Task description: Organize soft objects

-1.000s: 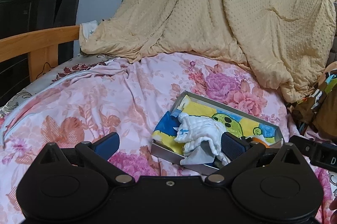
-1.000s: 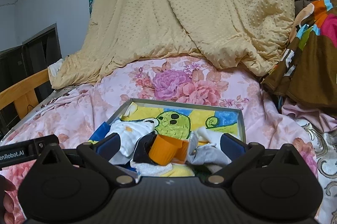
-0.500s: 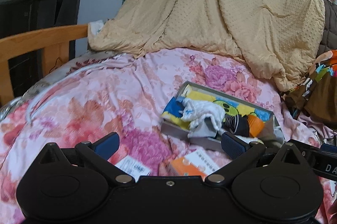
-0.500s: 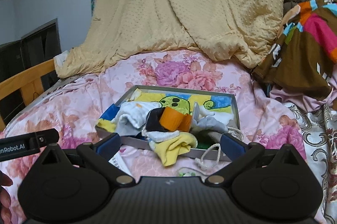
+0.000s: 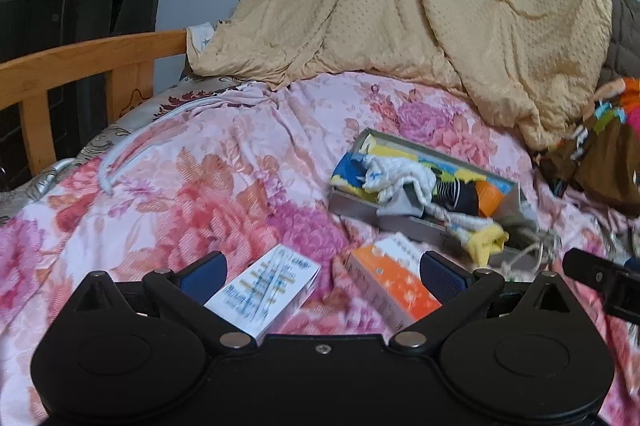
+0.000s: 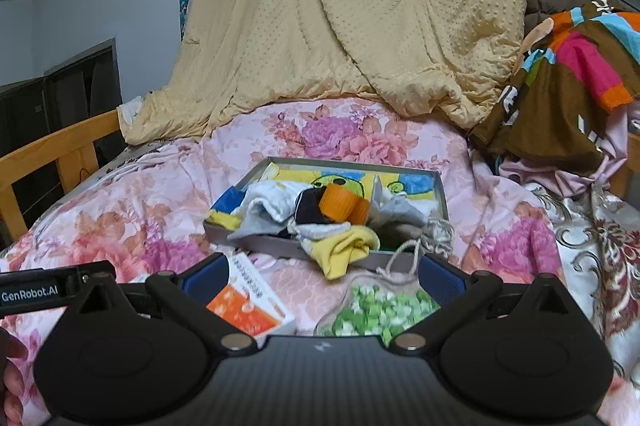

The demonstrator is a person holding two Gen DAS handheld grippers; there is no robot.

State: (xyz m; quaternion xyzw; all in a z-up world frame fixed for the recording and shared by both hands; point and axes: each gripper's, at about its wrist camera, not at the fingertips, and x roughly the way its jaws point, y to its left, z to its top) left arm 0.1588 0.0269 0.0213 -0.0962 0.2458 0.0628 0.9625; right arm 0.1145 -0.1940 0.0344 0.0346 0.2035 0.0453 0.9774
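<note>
Green-print pouch [image 6: 380,310] shows in right view only, blue-white box [image 5: 264,290] in left.

Matt black plastic on the left gripper [image 5: 322,272] and right gripper [image 6: 322,272], with dark blue, finely textured pads [image 5: 442,274]. Soft printed cloth, creased, for the bedspread [image 5: 224,162]. Dimpled, slightly sheeny quilted cloth for the blanket [image 6: 352,18]. Smooth grey tray [image 6: 442,194], metal or card, cannot tell. Knitted, ribbed cloth in the socks [image 6: 340,252] heaped inside; fluffy white cloth [image 5: 400,174] among them. Smooth printed card on the white box [image 5: 264,292] and orange box [image 6: 246,302]. Varnished, glossy wood on the rail [image 5: 92,62]. Twisted cord [image 6: 402,258] on a thin, glossy pouch [image 6: 380,310].
</note>
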